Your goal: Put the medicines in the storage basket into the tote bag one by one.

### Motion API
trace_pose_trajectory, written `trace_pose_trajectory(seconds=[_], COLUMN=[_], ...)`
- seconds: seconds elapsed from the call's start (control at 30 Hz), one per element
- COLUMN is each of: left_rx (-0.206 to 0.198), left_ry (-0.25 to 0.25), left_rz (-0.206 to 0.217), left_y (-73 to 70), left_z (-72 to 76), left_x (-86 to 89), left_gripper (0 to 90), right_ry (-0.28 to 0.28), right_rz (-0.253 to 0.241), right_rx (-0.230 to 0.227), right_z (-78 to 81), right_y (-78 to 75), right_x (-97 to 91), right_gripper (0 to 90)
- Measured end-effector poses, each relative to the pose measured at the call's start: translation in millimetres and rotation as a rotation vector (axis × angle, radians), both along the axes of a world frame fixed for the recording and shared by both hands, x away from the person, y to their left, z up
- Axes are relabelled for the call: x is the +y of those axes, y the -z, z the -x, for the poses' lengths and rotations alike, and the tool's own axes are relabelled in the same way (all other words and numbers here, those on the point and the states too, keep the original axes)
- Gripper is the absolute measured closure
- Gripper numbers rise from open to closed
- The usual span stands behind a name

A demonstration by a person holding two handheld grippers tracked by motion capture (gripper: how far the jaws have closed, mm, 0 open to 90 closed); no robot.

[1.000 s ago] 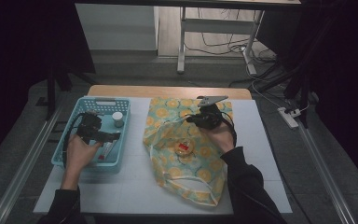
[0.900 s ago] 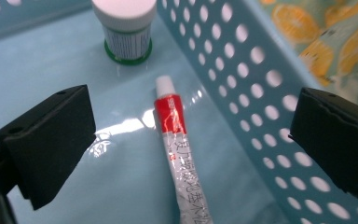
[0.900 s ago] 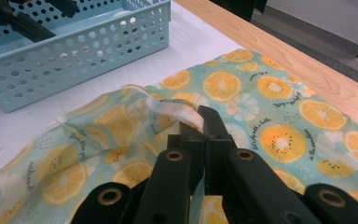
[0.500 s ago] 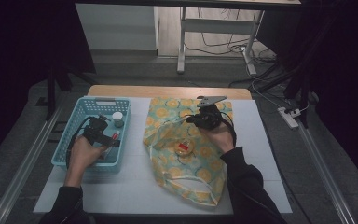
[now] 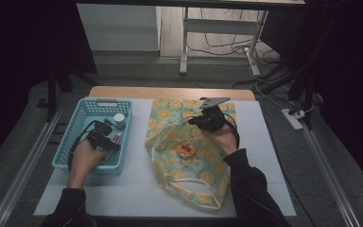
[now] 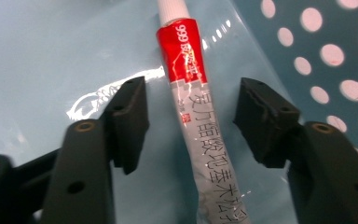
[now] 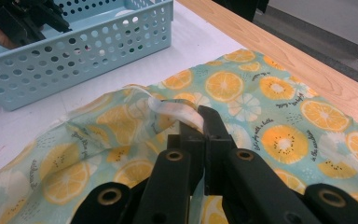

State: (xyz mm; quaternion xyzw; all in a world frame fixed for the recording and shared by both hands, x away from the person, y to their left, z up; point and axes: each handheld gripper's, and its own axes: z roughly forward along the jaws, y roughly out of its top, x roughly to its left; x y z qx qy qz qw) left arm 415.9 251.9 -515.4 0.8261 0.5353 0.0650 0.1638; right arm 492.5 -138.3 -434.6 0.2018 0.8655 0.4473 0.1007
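Two hand-held grippers at work over a table, seen from above.
At left of the frame, the left gripper (image 5: 105, 136) sits in the blue basket (image 5: 123, 105), jaws just closing, half open, astride a red-and-silver tube (image 6: 191, 102) without touching. At centre, the right gripper (image 7: 196, 122) pinches the handle (image 7: 177, 110) of the orange-print bag (image 5: 194, 163).

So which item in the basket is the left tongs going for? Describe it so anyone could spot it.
On the white table's left stands a blue perforated basket. On its floor, between the left tongs, whose jaws have just been closing, lies a slim tube. Unlike the white-capped jar beside it, it is grey with a red end.
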Motion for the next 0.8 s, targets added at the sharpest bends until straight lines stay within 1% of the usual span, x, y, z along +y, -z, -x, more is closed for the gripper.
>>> trace_pose_trajectory(seconds=[0.07,0.13,0.27,0.5,0.67,0.8], left_rx=[-0.001,-0.002,-0.002,0.004,0.011,0.011], left_ry=[-0.002,-0.005,-0.007,-0.013,-0.025,-0.048], left_rz=[0.005,0.004,0.019,0.036,0.056,0.057], left_y=[-0.5,-0.7,-1.1,-1.2,-1.2,-1.6], left_z=[0.4,0.4,0.7,0.2,-0.4,-0.7], left_x=[0.0,0.3,1.0,2.2,4.4,5.5], left_gripper=[52.1,55.7,65.6,72.8,74.1,74.2], right_ry=[0.001,0.000,-0.001,-0.001,0.000,0.000], right_rz=[-0.001,-0.001,0.000,0.002,0.001,0.001], right_rx=[0.000,0.000,0.001,0.001,0.001,0.000], right_z=[0.0,-0.1,0.0,-0.1,0.1,0.2], right_y=[0.2,0.2,0.4,0.6,0.4,0.3], right_x=[0.1,0.0,0.2,0.1,-0.1,-0.3], right_gripper=[89.7,89.7,89.7,89.7,89.7,89.7])
